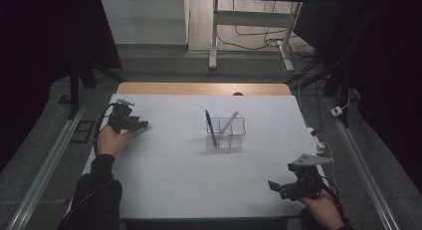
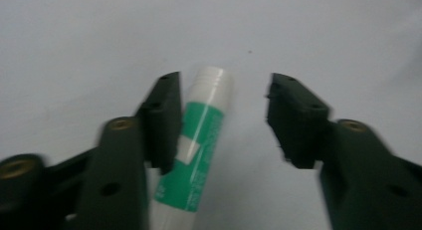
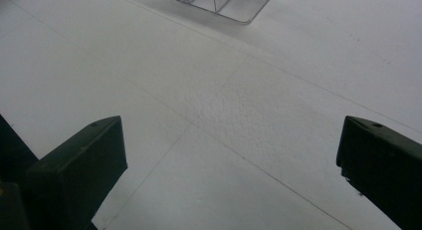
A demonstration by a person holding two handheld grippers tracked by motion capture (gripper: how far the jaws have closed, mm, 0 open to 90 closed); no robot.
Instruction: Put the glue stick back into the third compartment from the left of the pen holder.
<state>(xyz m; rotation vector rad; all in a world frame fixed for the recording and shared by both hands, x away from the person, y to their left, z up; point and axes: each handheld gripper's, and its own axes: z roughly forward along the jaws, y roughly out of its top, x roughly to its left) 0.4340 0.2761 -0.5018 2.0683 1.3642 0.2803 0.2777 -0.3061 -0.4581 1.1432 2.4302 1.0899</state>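
A green and white glue stick (image 2: 201,140) lies on the white table between the jaws of my left gripper (image 2: 224,81). The left jaw rests against its side; the right jaw stands off it with a clear gap. In the high view this gripper (image 1: 141,125) sits at the table's left, with the glue stick's tip (image 1: 146,129) at its front. My right gripper (image 1: 274,186) hovers near the front right with wide open jaws and nothing between them. Ahead of the right gripper (image 3: 231,135) lies bare table.
A clear plastic organizer (image 1: 238,136) stands mid-table, holding a blue pen (image 1: 211,128) and a white pen (image 1: 230,121); its corner (image 3: 219,1) shows far ahead in the right gripper view. The white table (image 1: 199,180) ends in a wooden strip at the back.
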